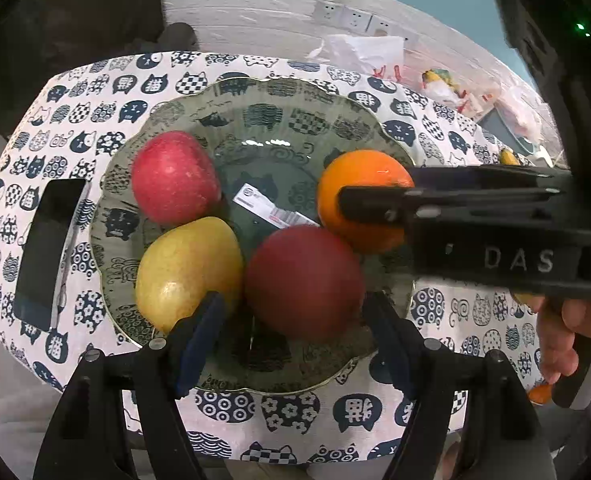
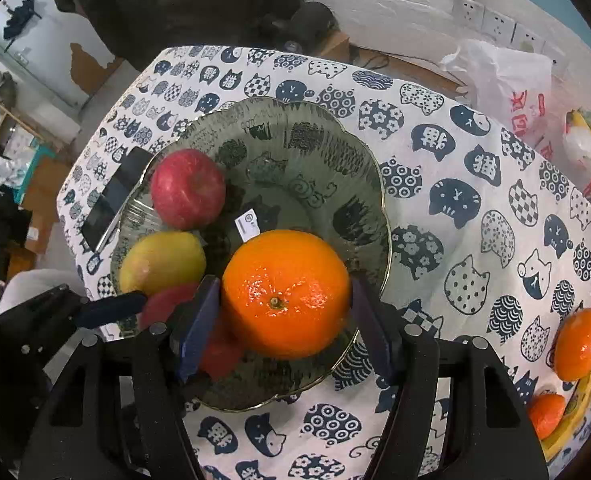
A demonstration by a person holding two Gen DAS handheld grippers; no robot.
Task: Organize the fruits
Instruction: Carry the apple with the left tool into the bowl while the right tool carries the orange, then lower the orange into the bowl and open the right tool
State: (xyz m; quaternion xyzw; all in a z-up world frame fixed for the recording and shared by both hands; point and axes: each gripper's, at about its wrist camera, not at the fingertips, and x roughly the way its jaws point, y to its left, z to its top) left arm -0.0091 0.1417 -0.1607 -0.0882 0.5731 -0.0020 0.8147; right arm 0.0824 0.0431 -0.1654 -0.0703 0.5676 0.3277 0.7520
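A smoky glass plate (image 1: 279,120) (image 2: 319,152) on the cat-print cloth holds a red apple (image 1: 174,176) (image 2: 187,188), a yellow mango (image 1: 187,268) (image 2: 161,260), a dark red apple (image 1: 305,280) (image 2: 167,300) and an orange (image 1: 359,196) (image 2: 287,292). My left gripper (image 1: 295,328) is open, its fingers either side of the dark red apple, not gripping it. My right gripper (image 2: 285,320) (image 1: 375,200) has its fingers on both sides of the orange over the plate's right part.
A black phone (image 1: 51,240) (image 2: 115,196) lies left of the plate. Two more oranges (image 2: 579,344) and a banana (image 2: 575,408) lie on the cloth at the right. Plastic bags (image 2: 507,80) sit at the back right. The table edge is close in front.
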